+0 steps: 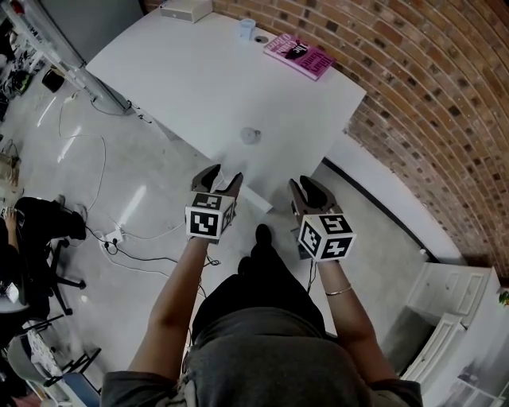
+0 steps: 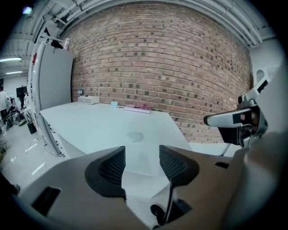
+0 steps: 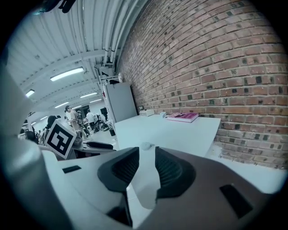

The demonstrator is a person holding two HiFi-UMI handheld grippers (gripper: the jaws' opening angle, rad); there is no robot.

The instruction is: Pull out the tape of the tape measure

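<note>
Far left, on the floor: a black chair and loose cables.

Next, the white surface, with a white box at its far end.

At the near edge of it, held in a bare-armed hand: the left claw. Jaws wide apart, nothing between the ribbed pads. Only bare surface seen through the gap in the left gripper view.

A little further right, a pale cup near the far end. Much nearer, the tape measure: small, round and pale, lying alone on the surface. Ahead of both claws, clear of them, touched by neither.

Further right again, a pink book, flat near the wall-side edge.

Then the right claw, level with the left one, near the surface's front corner. Jaws only narrowly apart, gripping nothing. In the right gripper view, the tape measure showing just above that gap, well beyond the pads.

Far right, running the whole length of the surface: the brick wall.
</note>
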